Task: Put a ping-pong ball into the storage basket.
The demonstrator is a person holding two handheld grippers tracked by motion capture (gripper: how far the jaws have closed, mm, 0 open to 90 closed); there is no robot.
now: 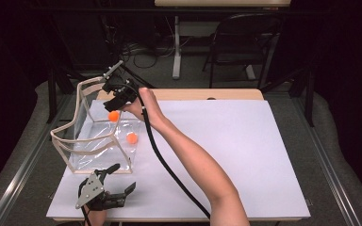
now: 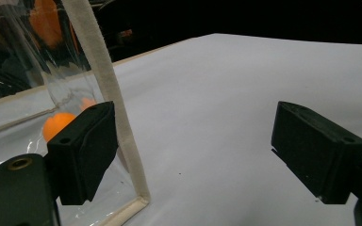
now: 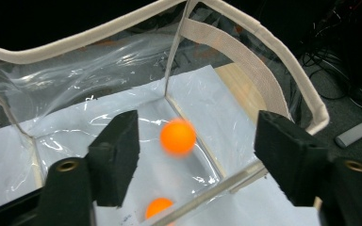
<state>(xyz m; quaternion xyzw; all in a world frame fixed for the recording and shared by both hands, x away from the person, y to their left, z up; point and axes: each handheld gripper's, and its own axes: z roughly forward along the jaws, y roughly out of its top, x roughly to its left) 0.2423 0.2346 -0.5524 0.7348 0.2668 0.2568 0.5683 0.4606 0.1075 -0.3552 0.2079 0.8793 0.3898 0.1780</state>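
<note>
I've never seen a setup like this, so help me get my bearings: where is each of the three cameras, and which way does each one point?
High view: fixed above the person's side, looking forward and down on the white table; a forearm and both hands show, the right gripper over the clear bag.
Left gripper view: rides the left gripper, looking low across the table past its open jaws and the bag's corner seam.
Right gripper view: looks down between its parted jaws into the bag at an orange ball.
Shared: all three show the bag and orange balls.

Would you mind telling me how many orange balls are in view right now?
2. One orange ball is blurred in mid-air between the open jaws of the right gripper, above the clear bag; the other ball lies on the bag's floor.
</note>
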